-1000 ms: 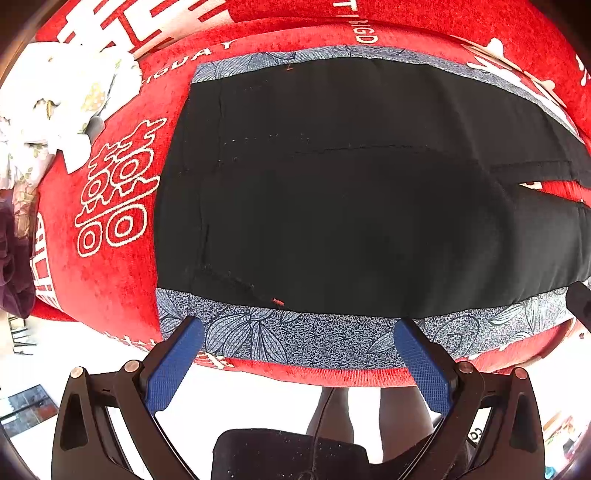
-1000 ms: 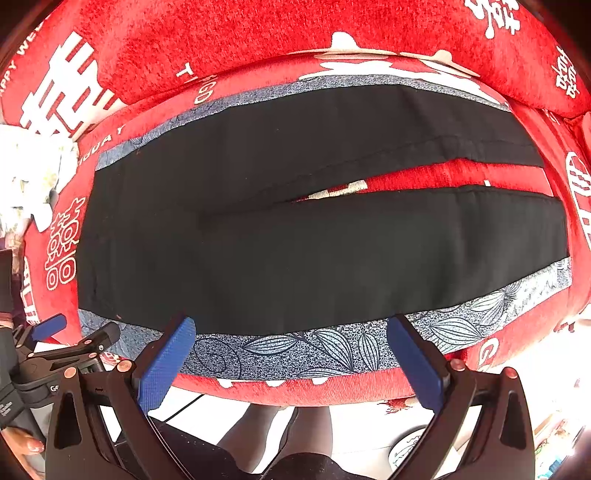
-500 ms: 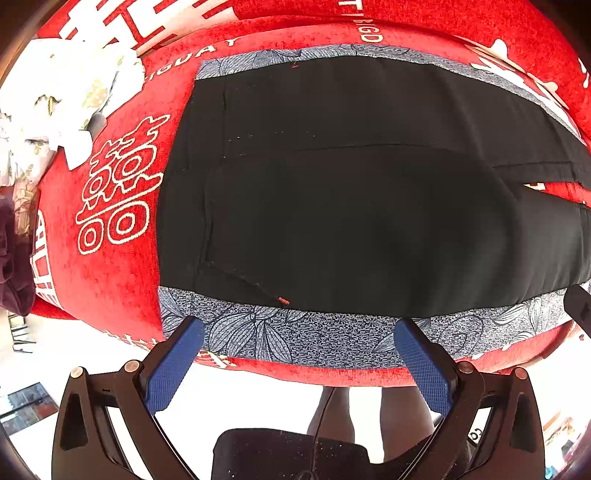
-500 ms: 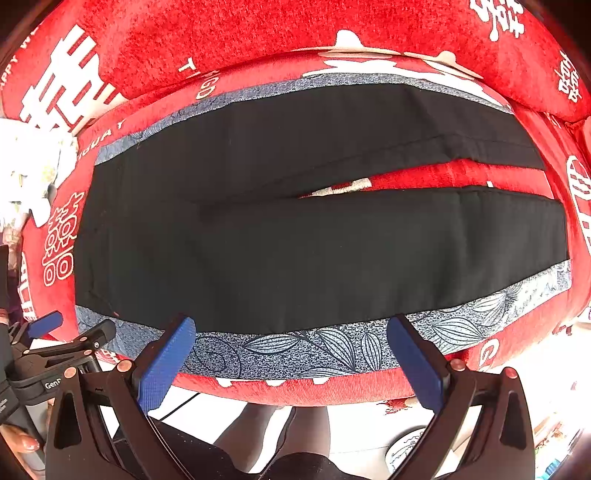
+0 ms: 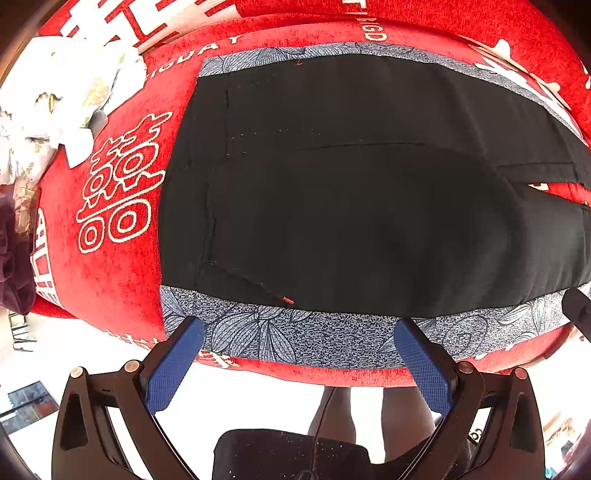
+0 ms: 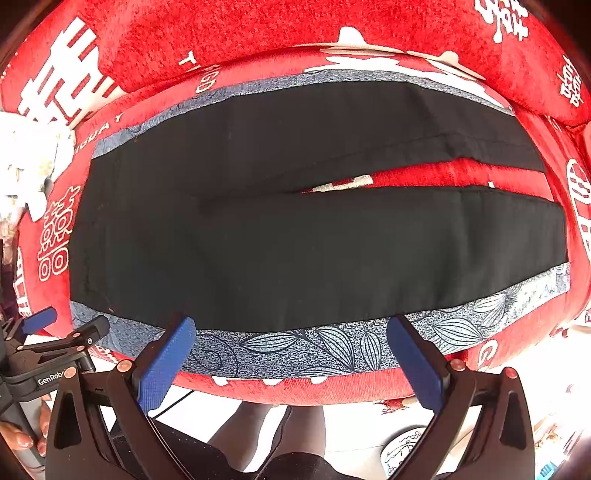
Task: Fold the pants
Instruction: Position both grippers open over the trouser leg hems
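Black pants (image 5: 351, 206) with blue-grey leaf-print side stripes (image 5: 314, 338) lie flat on a red sofa seat (image 5: 122, 266), waistband to the left, both legs (image 6: 369, 254) stretching right with a narrow gap between them. My left gripper (image 5: 299, 328) hovers open over the near stripe at the waist end, nothing between its blue pads (image 5: 173, 363). My right gripper (image 6: 291, 328) is open too, above the near stripe of the closer leg. The left gripper (image 6: 55, 332) also shows at the lower left of the right wrist view.
A white floral cloth (image 5: 59, 99) is bunched at the sofa's left end, with dark fabric (image 5: 11, 258) below it. The red backrest (image 6: 258, 33) with white characters rises behind the pants. A person's legs (image 6: 258, 432) stand in front of the seat edge.
Both grippers have drifted slightly toward the pants and stay open. The pants have not moved.
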### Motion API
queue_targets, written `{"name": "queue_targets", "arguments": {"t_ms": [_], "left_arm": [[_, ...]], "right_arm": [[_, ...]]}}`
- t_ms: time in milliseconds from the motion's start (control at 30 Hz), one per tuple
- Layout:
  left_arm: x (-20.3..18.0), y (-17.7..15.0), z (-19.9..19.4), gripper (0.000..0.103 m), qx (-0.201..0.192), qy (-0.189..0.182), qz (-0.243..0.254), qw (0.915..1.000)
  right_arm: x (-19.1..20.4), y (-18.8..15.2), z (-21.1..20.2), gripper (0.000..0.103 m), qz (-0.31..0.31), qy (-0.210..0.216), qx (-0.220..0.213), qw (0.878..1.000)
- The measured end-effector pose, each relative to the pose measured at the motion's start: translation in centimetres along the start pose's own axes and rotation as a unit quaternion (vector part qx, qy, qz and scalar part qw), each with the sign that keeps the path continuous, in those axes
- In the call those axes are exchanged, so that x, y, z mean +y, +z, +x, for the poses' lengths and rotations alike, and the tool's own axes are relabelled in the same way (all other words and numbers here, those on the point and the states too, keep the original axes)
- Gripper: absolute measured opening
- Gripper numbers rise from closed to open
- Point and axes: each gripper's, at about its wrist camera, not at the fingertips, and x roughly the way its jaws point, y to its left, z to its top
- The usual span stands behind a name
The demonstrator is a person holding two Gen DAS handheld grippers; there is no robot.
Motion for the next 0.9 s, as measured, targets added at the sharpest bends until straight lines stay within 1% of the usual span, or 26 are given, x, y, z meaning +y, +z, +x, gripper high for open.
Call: {"name": "queue_targets", "arguments": {"t_ms": [200,433,633,900], "left_arm": [[-0.03,0.03,0.00,0.103,0.000,0.000,-0.001,1.0000],[0.17,0.10,0.09,0.103,0.002,0.000,-0.002,1.0000],[0.45,0.13,0.42,0.103,0.004,0.000,-0.003,1.0000],[0.46,-0.04,0.72,0.103,0.006,0.001,-0.004,1.0000]], "right_arm": [[0.13,0.04,0.18,0.103,-0.004,-0.004,0.007,1.000],[0.33,0.06,0.40,0.103,-0.006,0.005,-0.005,1.000],[0.33,0.01,0.60,0.103,-0.008,-0.002,0.006,1.000],[0.34,-0.19,0.89,0.103,-0.007,0.000,0.005,1.000]]}}
